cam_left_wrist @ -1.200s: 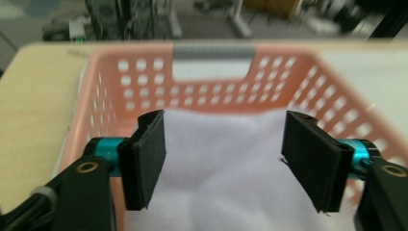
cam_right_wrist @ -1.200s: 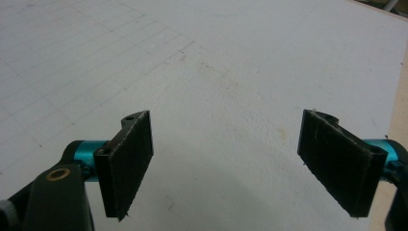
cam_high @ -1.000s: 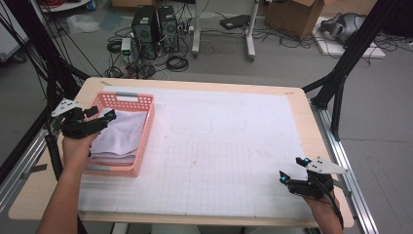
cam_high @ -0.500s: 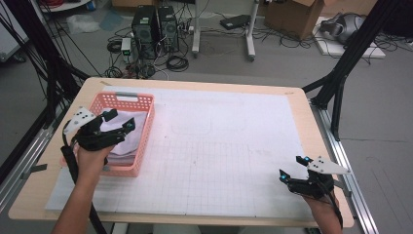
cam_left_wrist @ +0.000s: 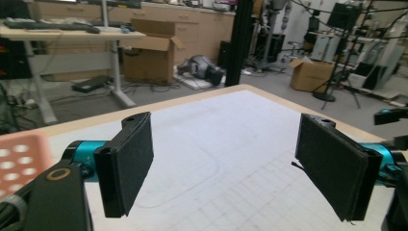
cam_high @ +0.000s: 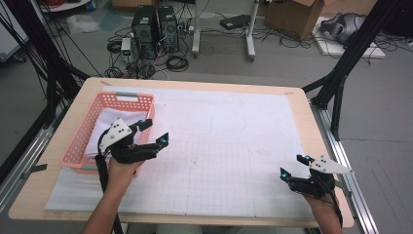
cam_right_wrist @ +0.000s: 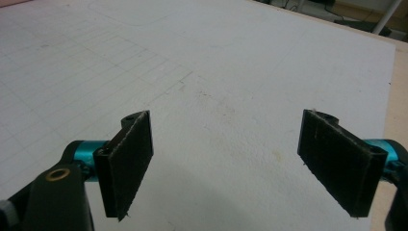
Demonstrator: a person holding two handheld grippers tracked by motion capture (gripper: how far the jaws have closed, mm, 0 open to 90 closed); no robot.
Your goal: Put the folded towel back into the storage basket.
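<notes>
We hold both grippers over the table [cam_high: 58, 195], and a fair bit is hard to read. The white cloth [cam_high: 104, 127] lies in the pink basket [cam_high: 83, 131] at the table's left side, but our left gripper [cam_high: 155, 131] and its grey plate hang in front of the cloth's right part, so we cannot tell how it is folded or whether it reaches the basket's right wall. In the left gripper view just a corner of the basket [cam_left_wrist: 19, 154] peeks in at the left edge, cut off by the frame, with no cloth visible there. Our left forearm runs off the bottom edge of the high view. The faint lines on the white gridded mat [cam_high: 234, 146] are too pale to make out.

Jaws now: the left gripper [cam_left_wrist: 223, 163] has its two black pads spread wide, nothing between them, bare mat beyond. The right gripper [cam_right_wrist: 223, 163] is the same, pads wide apart and empty, over the mat near the table's right edge. In the high view that right gripper [cam_high: 294, 168] sits low at the near right corner.

Against half a second back, our left gripper has swung right and toward us: it was over the middle of the basket, above the cloth, and now it hangs at the basket's right rim, tips out over the mat. The cloth stays in the basket. The right gripper has not shifted.
</notes>
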